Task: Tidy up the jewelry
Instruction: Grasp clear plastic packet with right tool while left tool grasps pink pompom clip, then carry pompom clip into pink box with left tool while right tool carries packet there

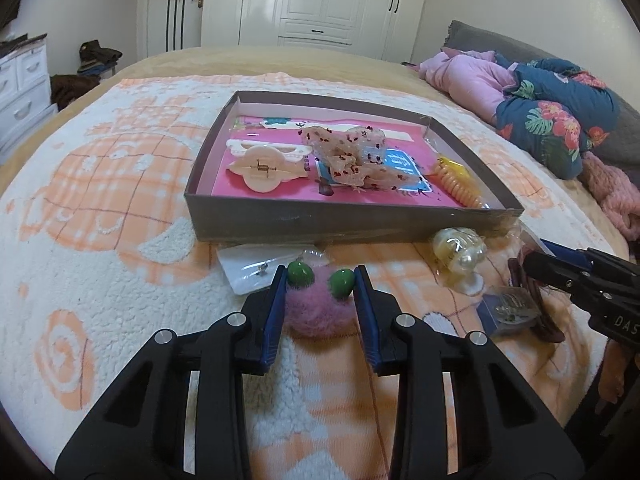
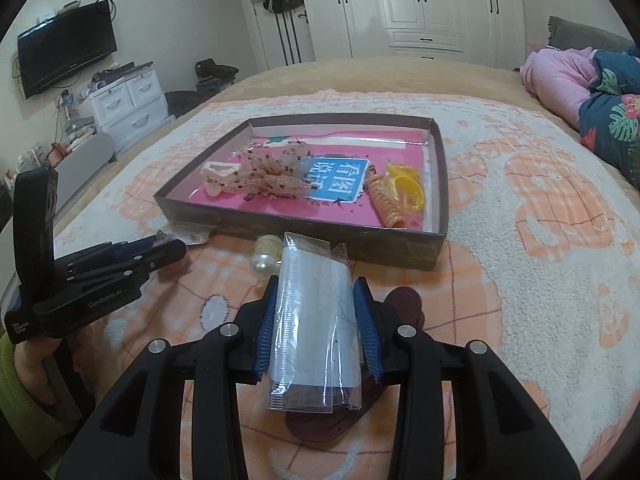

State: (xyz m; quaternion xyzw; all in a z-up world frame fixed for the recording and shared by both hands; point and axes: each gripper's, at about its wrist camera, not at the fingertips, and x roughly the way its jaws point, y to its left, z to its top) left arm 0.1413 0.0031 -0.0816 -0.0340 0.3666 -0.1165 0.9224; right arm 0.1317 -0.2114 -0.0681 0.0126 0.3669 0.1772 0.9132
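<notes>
A: With the left gripper (image 1: 320,280) narrowed around the fluffy pink pompom with green beads (image 1: 320,312), what fails?

B: Fluff slips. At six o'clock of the shallow brown cardboard box (image 2: 280,232), the right gripper (image 2: 318,292) pinches a clear plastic sleeve (image 2: 316,320); it may slide out.

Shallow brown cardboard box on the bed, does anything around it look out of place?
Yes: a pearly cream hair clip and a small white earring card lie loose on the blanket beside the shallow brown cardboard box, not inside it.
</notes>
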